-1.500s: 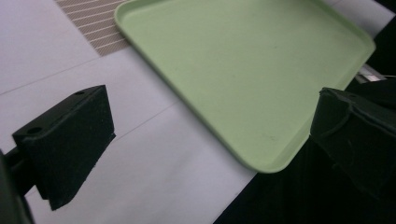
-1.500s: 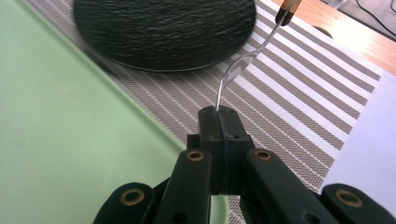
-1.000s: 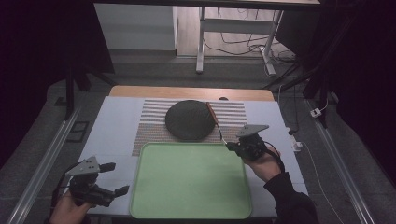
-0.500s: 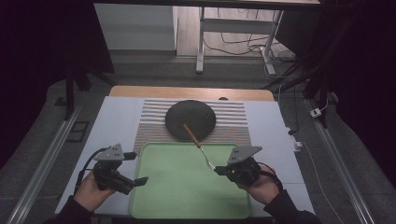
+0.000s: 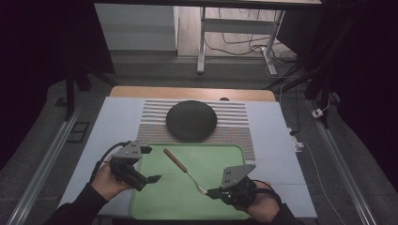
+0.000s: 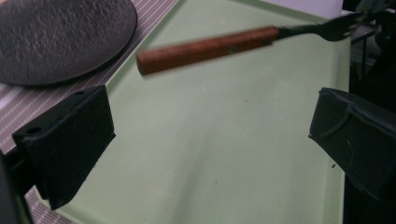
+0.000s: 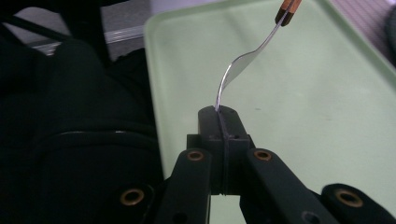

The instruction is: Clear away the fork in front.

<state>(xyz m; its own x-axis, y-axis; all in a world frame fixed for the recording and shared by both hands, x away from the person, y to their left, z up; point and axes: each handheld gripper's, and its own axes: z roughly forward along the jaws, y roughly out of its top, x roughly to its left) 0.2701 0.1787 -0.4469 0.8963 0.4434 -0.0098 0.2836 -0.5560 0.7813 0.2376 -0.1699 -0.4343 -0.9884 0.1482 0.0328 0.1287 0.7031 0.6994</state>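
My right gripper (image 5: 212, 191) pinches the fork (image 5: 180, 165) by its tines above the green tray (image 5: 225, 154); my left gripper (image 5: 149, 164) waits spread; placing remains.

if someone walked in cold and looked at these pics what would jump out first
The fork with a wooden handle, held over the pale green tray: the right gripper is shut on its metal end, so the handle sticks out toward the open left gripper. Next, the round dark plate on the striped mat just beyond the tray.
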